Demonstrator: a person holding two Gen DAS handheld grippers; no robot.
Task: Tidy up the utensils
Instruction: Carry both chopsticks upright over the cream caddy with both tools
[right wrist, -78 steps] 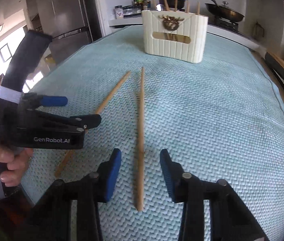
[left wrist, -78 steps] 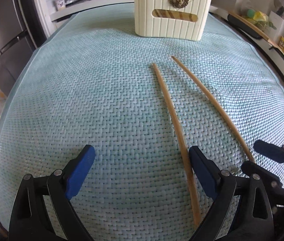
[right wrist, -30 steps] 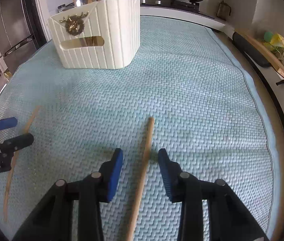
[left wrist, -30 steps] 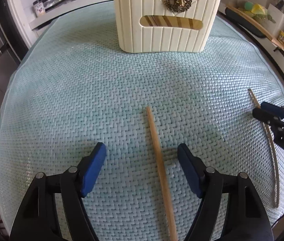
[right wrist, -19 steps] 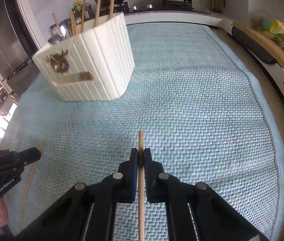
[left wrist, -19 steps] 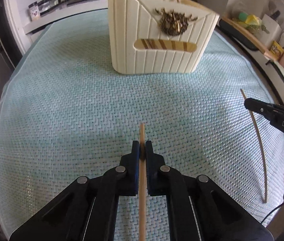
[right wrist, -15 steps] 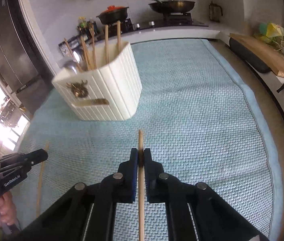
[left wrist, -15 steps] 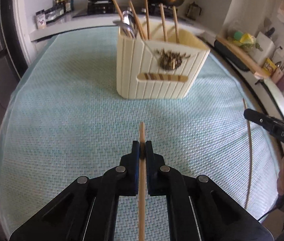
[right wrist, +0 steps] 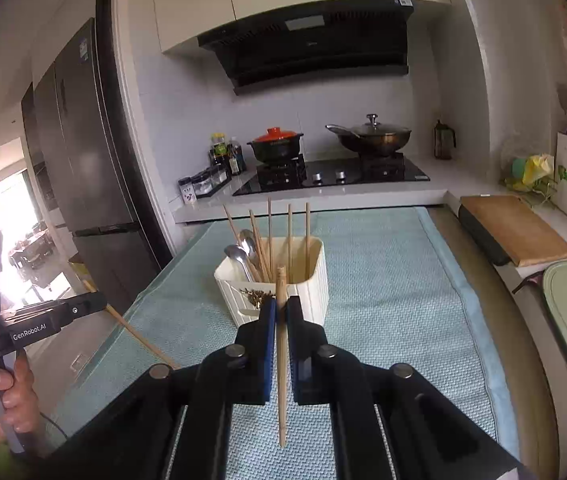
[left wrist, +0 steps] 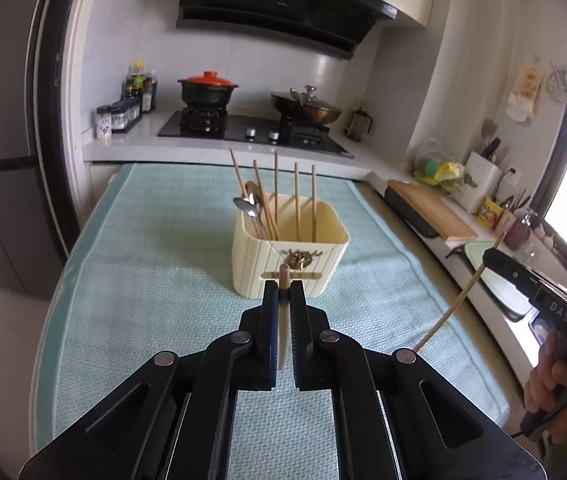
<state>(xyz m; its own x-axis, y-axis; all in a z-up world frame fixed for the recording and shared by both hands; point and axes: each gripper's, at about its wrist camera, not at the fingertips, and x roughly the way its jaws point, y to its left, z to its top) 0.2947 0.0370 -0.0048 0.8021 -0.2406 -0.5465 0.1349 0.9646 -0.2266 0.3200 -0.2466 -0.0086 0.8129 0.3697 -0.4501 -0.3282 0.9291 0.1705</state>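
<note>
We stand in a kitchen with a dark fridge (right wrist: 83,152) at the left, a black hood (left wrist: 283,4) over a hob (left wrist: 251,130) carrying a red-lidded pot (left wrist: 208,90) and a lidded pan (left wrist: 305,106). In front runs the counter, spread with a pale teal woven mat (left wrist: 143,280). On the mat stands a cream ribbed utensil holder (left wrist: 289,248), upright, with chopsticks and spoons inside. Our left gripper (left wrist: 283,292) is clamped on one chopstick (left wrist: 283,320), raised off the mat in front of the holder. Our right gripper (right wrist: 281,308) grips a second chopstick (right wrist: 281,360), likewise lifted.
</note>
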